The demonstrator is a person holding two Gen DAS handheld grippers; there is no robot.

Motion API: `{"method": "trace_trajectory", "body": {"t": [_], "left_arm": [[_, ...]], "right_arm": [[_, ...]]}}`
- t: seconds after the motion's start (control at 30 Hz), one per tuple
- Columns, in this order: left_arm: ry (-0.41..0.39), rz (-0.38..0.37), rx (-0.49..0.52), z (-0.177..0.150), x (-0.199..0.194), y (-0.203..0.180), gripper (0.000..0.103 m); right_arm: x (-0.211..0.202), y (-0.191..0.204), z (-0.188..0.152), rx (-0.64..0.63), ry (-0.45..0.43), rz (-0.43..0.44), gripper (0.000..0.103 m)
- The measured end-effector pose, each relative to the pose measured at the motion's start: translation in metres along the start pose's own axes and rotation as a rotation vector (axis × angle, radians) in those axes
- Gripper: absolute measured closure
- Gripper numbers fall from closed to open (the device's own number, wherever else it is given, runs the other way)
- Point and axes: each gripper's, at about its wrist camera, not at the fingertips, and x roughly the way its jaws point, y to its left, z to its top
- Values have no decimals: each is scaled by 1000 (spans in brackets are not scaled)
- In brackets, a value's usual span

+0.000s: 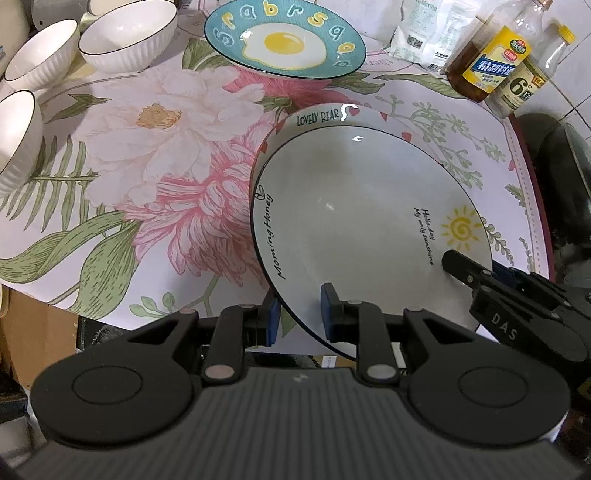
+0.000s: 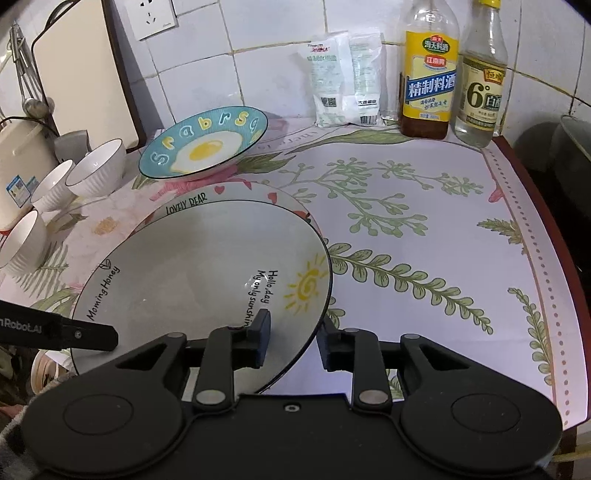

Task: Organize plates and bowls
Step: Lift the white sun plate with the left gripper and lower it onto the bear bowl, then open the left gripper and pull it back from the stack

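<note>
A white plate with a yellow sun and "Morning Honey" lettering (image 1: 351, 221) (image 2: 192, 280) lies on top of a "Lovely Bear" plate (image 1: 317, 118) (image 2: 236, 194), whose far rim shows behind it. My left gripper (image 1: 301, 314) is shut on the sun plate's near-left rim. My right gripper (image 2: 293, 341) straddles the rim beside the sun, one pad over the plate and one under, with a gap showing, so it stands open. A blue plate with a fried egg (image 1: 284, 40) (image 2: 207, 144) sits farther back. Three white ribbed bowls (image 1: 129, 33) (image 1: 40, 51) (image 1: 14, 136) stand at the left.
A floral cloth (image 2: 406, 236) covers the table. Two bottles (image 2: 428, 81) (image 2: 480, 85) and white packets (image 2: 347, 77) stand against the tiled wall at the back right. The table's rounded right edge (image 2: 546, 258) drops off beside a dark pot. A kettle and cutting board stand at the far left.
</note>
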Motion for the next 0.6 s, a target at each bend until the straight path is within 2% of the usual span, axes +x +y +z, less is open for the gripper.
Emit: {"method": "trace_trajectory", "body": {"t": [0.17,0.6], "left_arm": [[4,1,1,0,2,-3,82],[5,-3,-33,6,9,2,82]], "right_arm": [[6,1,1,-23,-8,-9,67],[16,4,3,-43,-43,-21,66]]}}
